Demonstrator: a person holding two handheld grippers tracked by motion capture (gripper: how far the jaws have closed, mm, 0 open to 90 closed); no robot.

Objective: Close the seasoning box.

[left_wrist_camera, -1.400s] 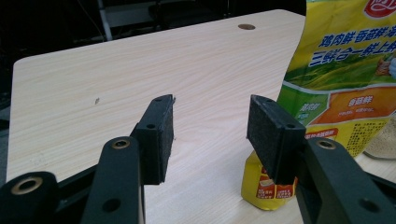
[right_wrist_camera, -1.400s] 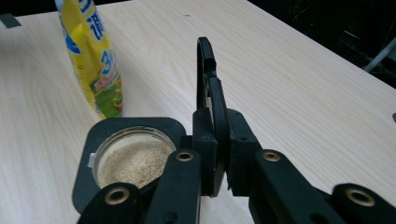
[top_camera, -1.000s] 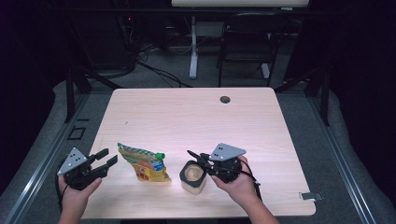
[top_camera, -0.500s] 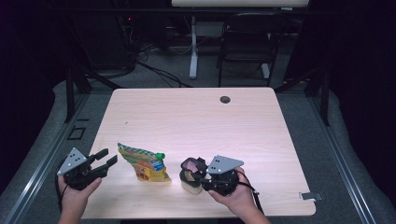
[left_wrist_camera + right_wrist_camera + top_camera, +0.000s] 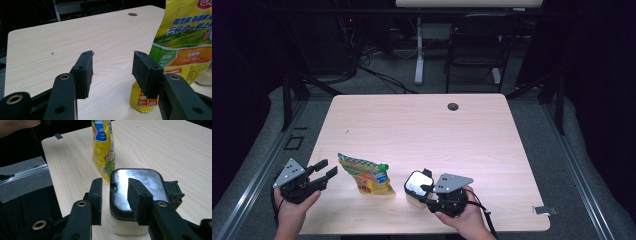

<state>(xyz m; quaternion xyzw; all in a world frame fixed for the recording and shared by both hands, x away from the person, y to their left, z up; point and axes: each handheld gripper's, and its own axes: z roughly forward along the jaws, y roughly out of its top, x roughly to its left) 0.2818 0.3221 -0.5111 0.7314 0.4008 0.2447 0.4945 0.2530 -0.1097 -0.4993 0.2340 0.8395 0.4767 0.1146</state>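
Watching my right claw [image 5: 113, 202], jaws just opening astride the container's [image 5: 418, 189] lid corner: a skewed squeeze may tip it. Left claw [image 5: 113, 72] gapes empty.

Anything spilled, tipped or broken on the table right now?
Nothing stands out. The yellow pouch lies flat and looks intact, and the lidded container stands upright with its lid on; no spill on the table.

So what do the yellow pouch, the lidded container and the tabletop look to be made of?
Yellow pouch: glossy printed plastic film, judging by its sheen and creases. Lidded container: likely plastic, with a black-framed shiny lid and a translucent whitish body. Tabletop: pale matte wood-grain surface, probably laminate.
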